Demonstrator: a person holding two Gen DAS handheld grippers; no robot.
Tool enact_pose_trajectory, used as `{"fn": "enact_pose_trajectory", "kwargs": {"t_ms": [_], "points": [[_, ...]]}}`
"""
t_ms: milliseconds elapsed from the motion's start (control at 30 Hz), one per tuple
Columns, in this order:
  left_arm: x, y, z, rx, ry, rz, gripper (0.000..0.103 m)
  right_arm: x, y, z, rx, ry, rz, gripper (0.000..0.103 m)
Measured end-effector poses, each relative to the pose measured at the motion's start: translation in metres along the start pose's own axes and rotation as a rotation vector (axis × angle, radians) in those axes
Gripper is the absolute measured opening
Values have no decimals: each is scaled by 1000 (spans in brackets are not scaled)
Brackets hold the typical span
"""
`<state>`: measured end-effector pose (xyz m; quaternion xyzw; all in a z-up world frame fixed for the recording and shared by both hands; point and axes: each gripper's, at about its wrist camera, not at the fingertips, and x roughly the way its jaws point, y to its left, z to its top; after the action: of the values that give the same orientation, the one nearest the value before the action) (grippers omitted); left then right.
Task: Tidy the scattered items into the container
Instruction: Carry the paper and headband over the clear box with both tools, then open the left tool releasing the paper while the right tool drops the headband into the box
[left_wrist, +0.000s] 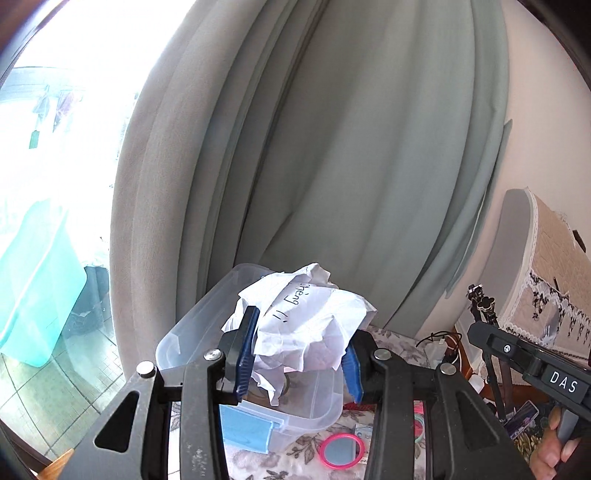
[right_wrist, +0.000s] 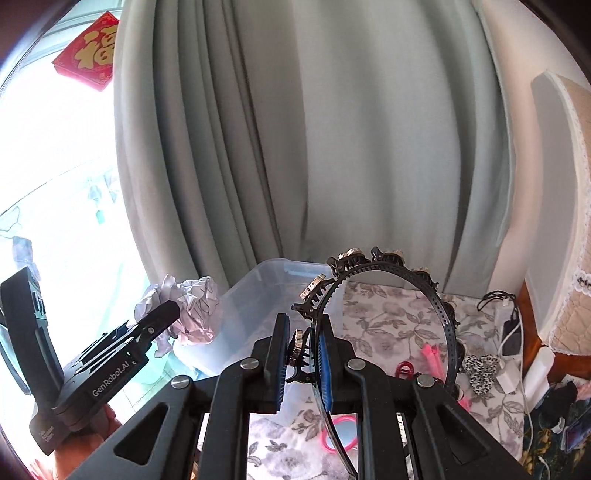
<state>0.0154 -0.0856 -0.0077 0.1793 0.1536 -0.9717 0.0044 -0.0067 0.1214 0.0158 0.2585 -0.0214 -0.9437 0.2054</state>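
Left gripper: closed on the crumpled paper, blue pads pressing its two sides; a loose wad needs a squeeze across its bulk so it cannot slip.
Crumpled paper: held in the air above the clear plastic container, over its open top, so a release would probably drop it inside.
Right gripper: clamped on the black headband at one end of the arc, where the band is thin enough to fit between the pads; the rest of the hoop stands up and curves away to the right of the container.
Headband: lifted off the floral cloth, just beside the container's near right corner, not over the opening yet.
Container: open, standing on the floral cloth against the curtain; what lies in it is largely hidden by the paper.
Still outside the container: pink round mirror in front of it, red claw clip and leopard scrunchie to its right.
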Motion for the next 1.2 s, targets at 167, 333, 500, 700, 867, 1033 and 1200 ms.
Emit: {"fn": "enact_pose_trajectory", "kwargs": {"t_ms": [167, 333, 500, 700, 867, 1033, 1200], "points": [[11, 23, 0, -43, 8, 23, 42, 34, 24, 6, -50, 46, 51, 16], [27, 42, -1, -76, 23, 38, 42, 71, 39, 12, -81, 92, 87, 16], [44, 59, -2, -105, 40, 50, 42, 105, 51, 19, -106, 121, 125, 16], [70, 64, -5, -107, 88, 40, 42, 143, 57, 19, -137, 163, 171, 16], [92, 64, -11, -98, 125, 42, 42, 174, 47, 14, -118, 212, 182, 16], [114, 65, -19, -106, 169, 46, 42, 187, 41, 2, -97, 255, 175, 16], [130, 67, -26, -116, 206, 65, 47, 202, 33, -1, -62, 284, 154, 19]]}}
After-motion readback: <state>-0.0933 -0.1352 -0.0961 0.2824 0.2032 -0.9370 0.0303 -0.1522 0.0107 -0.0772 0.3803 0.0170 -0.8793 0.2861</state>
